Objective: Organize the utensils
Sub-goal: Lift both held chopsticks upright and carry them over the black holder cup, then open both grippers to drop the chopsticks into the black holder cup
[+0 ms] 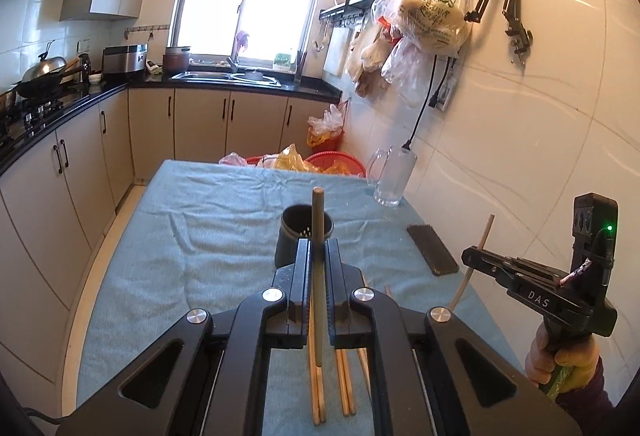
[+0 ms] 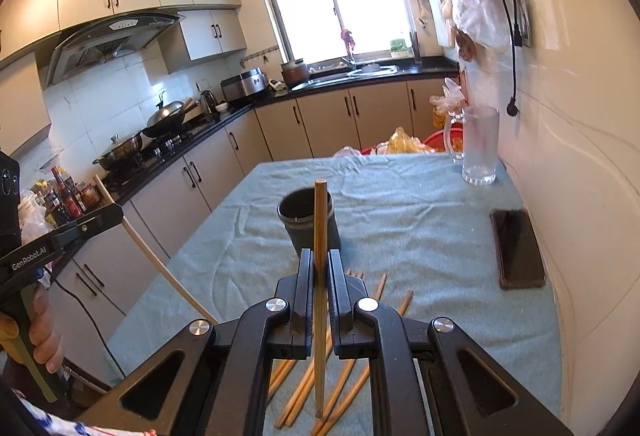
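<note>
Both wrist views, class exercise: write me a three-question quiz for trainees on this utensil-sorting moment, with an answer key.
1. True or false: each gripper is shut on one chopstick.
2. Multiple choice: where is the black holder relative to the loose chopsticks on the blue cloth? A) farther from the camera B) to the right, beside the phone C) under the glass mug
3. Fill in: the holder contains ___ chopsticks.

Key
1. True: the left gripper clamps the left-held chopstick, the right gripper the right-held chopstick.
2. A
3. No; its perforated bottom shows bare in the left wrist view.
</note>
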Tool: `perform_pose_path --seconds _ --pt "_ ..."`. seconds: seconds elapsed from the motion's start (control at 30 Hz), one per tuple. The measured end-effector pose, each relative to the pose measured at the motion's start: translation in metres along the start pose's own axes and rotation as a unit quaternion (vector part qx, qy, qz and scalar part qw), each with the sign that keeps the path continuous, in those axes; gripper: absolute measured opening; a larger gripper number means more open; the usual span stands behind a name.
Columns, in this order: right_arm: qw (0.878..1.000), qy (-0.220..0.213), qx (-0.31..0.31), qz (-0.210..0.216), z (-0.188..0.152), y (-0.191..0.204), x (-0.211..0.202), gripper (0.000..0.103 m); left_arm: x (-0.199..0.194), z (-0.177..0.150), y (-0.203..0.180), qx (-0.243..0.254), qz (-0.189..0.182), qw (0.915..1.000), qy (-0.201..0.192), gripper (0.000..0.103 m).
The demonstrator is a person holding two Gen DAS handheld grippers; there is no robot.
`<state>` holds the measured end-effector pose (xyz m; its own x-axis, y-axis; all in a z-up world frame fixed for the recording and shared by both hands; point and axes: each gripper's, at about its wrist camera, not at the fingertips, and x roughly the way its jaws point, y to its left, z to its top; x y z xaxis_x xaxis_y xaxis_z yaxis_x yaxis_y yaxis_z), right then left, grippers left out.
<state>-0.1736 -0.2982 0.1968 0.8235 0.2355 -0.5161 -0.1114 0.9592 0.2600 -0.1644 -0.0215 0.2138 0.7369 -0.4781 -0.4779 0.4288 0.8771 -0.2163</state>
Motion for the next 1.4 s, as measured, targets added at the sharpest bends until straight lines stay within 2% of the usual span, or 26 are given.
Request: perform_pose_path --seconds 0.27,0.43,0.53,0.7,0.83,0.97,1.07,1.2,1.4 --pt "0.999 -0.038 -0.015 0.004 0.052 0.009 0.014 0.007 0.007 0.049 0.004 -0.001 -0.012 0.9995 -0.030 0.006" --pt "0.996 -0.083 -0.005 0.011 0.095 0.017 0.032 0.007 0.027 0.096 0.004 0.002 0.004 0.9979 -0.065 0.006" --pt "0.995 -0.102 -0.001 0.006 0.118 0.021 0.050 0.007 0.054 0.120 0.008 -0.006 0.005 0.9984 -0.056 0.006" --pt "0.993 -0.120 0.008 -0.004 0.142 0.023 0.083 0.007 0.097 0.140 0.015 -0.011 0.022 0.9986 -0.047 0.006" --pt "0.995 -0.096 0.026 -0.011 0.144 0.014 0.125 0.007 0.143 0.140 0.026 -0.023 0.021 0.9995 -0.008 0.006" --pt "0.998 -0.044 0.045 -0.011 0.129 0.001 0.167 0.007 0.185 0.125 0.037 -0.037 0.020 0.9982 0.044 0.006" --pt "0.998 -0.006 0.056 -0.008 0.115 -0.007 0.193 0.007 0.202 0.113 0.044 -0.045 0.017 0.9964 0.070 0.006" --pt "0.998 0.019 0.064 -0.008 0.105 -0.016 0.214 0.007 0.207 0.105 0.045 -0.038 0.022 0.9962 0.074 0.006" --pt "0.998 0.022 0.063 -0.012 0.108 -0.019 0.224 0.010 0.195 0.105 0.044 -0.021 0.031 0.9977 0.057 0.008"
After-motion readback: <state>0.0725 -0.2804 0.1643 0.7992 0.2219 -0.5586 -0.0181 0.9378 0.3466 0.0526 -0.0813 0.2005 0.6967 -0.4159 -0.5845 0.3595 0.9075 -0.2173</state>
